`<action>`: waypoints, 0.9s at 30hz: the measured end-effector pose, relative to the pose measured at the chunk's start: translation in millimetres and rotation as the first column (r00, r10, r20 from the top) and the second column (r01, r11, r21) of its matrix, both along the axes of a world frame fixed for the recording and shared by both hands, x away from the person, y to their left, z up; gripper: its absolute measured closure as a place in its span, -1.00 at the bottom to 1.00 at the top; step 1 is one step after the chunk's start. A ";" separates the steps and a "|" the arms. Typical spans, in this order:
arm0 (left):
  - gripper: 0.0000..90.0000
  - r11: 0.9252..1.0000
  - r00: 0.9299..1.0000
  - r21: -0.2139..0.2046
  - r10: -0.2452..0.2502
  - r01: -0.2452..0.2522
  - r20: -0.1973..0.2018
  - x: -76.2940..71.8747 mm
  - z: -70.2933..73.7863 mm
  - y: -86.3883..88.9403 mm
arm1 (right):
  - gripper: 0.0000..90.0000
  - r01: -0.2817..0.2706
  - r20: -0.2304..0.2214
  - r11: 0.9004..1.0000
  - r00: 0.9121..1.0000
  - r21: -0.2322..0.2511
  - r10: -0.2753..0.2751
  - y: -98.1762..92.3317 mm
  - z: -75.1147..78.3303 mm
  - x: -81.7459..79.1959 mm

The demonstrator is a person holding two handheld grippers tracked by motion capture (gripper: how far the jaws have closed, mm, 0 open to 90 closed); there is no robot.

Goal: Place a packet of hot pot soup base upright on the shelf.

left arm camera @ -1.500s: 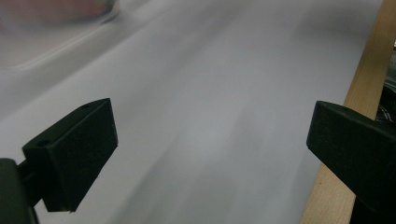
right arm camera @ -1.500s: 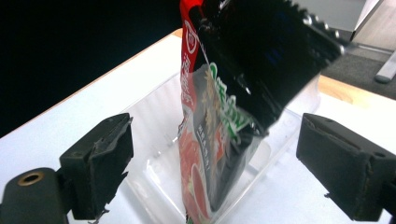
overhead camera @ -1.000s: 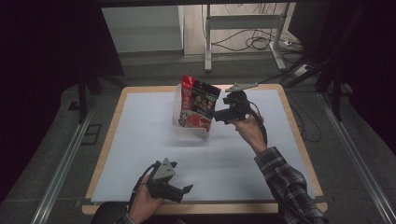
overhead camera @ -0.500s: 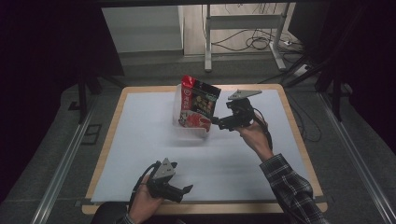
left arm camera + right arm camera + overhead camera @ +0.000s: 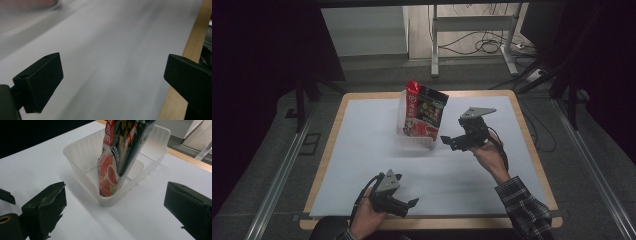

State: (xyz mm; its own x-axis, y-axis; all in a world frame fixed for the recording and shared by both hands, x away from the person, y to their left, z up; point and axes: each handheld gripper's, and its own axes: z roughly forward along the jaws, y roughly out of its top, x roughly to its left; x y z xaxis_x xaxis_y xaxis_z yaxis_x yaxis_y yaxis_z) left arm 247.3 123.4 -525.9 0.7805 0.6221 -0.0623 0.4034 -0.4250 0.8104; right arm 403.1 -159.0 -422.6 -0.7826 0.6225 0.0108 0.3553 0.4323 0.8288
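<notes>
Two grippers, both w/ jaws apart and holding nothing. I'm hovering the right gripper (image 5: 451, 141) just beside the clear plastic bin (image 5: 417, 138), on its right side, aimed at it. The snack pouch (image 5: 424, 111) is standing in that bin, leaning, top poking well above the rim. I'm parking the left gripper (image 5: 408, 205) well apart from the bin, near the table's (image 5: 532, 165) front edge, resting low over the white mat.

Step in hand, as I'm reading it: pouch looks placed in the bin and let go, right hand sitting clear of it. Next move prob. calls for either steadying the pouch so it isn't tipping out, or closing in on the bin wall w/o knocking it.

Right gripper view is giving me what the high view isn't: the bin's ribbed wall (image 5: 82, 152) and the pouch bottom (image 5: 107, 187) sitting at the near corner inside. Left gripper view is blurry — mat, wooden edge (image 5: 185, 50), nothing betw. the jaws.
</notes>
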 end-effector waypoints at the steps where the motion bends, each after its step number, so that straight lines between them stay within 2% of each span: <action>1: -0.95 1.000 1.000 0.000 -0.001 0.001 0.000 0.0 -0.1 -0.1 | -0.90 -0.001 0.004 1.000 1.000 -0.003 0.001 -1.4 -1.0 -1.1; 10: -0.95 1.000 1.000 0.005 0.000 0.000 0.000 -0.1 0.0 -0.2 | -0.92 0.003 0.006 1.000 1.000 -0.016 -0.003 -13.1 -7.7 -11.6; 27: -0.95 1.000 1.000 -0.004 -0.001 0.001 -0.006 0.0 0.8 0.3 | -0.95 0.018 0.004 1.000 1.000 -0.023 -0.018 -34.3 -11.1 -29.6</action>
State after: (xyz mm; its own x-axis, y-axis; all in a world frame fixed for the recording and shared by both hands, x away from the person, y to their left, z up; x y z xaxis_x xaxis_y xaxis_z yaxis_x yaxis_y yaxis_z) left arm 247.3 123.7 -525.1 0.7807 0.6211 -0.0692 0.4076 -0.4221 0.8097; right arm 373.5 -193.3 -433.7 -0.7710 0.6368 -0.0065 0.3601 0.4444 0.8203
